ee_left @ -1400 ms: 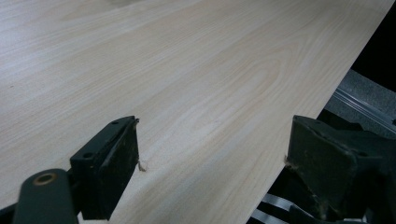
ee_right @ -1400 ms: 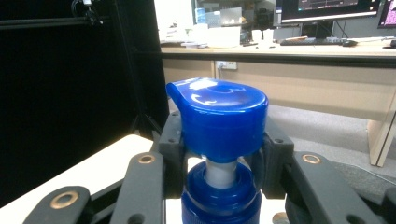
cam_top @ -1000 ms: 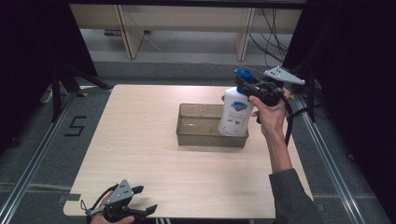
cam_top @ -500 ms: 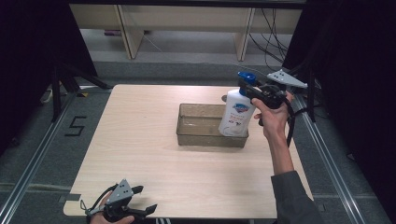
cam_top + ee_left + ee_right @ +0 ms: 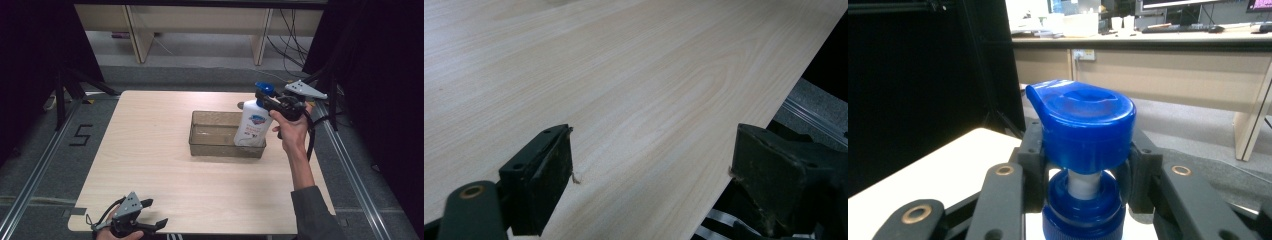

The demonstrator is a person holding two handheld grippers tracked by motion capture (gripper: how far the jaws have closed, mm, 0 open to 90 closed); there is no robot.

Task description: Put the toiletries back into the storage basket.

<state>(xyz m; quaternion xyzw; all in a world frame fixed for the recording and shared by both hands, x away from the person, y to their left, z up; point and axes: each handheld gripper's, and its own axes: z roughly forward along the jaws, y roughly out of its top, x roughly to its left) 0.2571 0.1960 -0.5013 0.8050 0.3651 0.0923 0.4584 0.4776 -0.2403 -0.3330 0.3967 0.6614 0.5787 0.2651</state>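
Note:
A white pump bottle [image 5: 251, 125] with a blue pump head [image 5: 264, 89] stands upright at the right end of a clear rectangular tray [image 5: 200, 142]. My right gripper [image 5: 266, 96] is shut on the neck of the pump; in the right gripper view the jaws clamp just under the blue pump head [image 5: 1080, 122]. Whether the bottle's base rests on the tray floor I cannot tell. My left gripper [image 5: 150, 214] lies low at the table's front left edge, open, with bare wood between its fingers [image 5: 544, 185].
The tray sits right of centre on the light wooden table [image 5: 145, 150]. Metal rails [image 5: 30, 175] run along both sides of the table. Shelving legs and cables stand beyond the far edge. A floor mark "5" [image 5: 80, 135] lies to the left.
The bottle and my right gripper have shifted slightly, lowering a little toward the tray's right end. The left gripper has stayed put.

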